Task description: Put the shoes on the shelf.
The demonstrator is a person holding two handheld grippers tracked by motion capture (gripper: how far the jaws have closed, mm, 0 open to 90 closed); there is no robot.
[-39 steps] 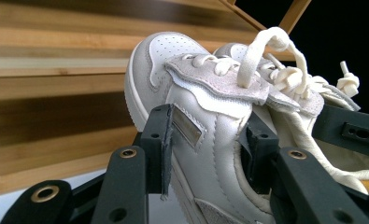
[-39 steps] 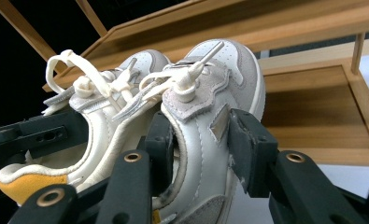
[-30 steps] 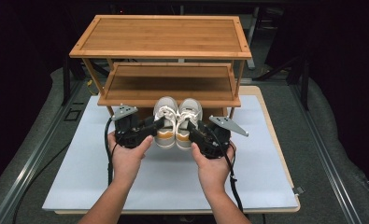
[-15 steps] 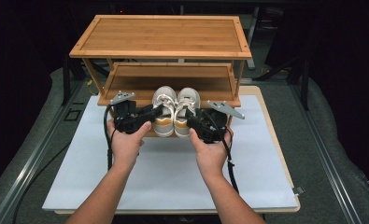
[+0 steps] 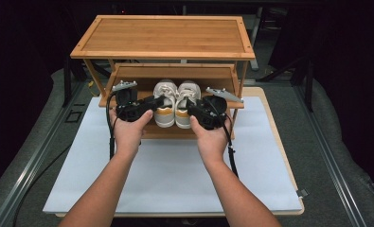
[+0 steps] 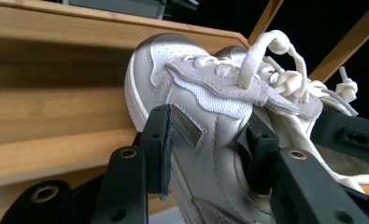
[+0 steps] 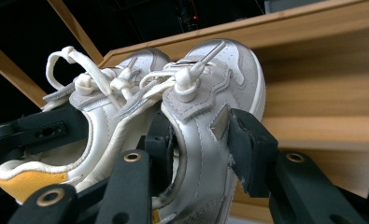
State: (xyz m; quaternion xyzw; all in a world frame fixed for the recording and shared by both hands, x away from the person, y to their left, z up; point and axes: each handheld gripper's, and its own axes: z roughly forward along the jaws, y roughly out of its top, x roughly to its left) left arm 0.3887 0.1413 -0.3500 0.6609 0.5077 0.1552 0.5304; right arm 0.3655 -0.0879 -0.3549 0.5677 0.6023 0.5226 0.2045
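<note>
A pair of white leather sneakers with yellow heel tabs sat at the front edge of the two-tier bamboo shoe rack's lower shelf. The left gripper had its jaws clamped on the left shoe's side wall; the right gripper had its jaws clamped on the right shoe's.

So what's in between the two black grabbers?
The pair of white shoes, side by side, between the left gripper and right gripper in the high view.

white shoes with mustard-yellow heels and grey suede patches, honey-brown wooden rack, white mat
</note>
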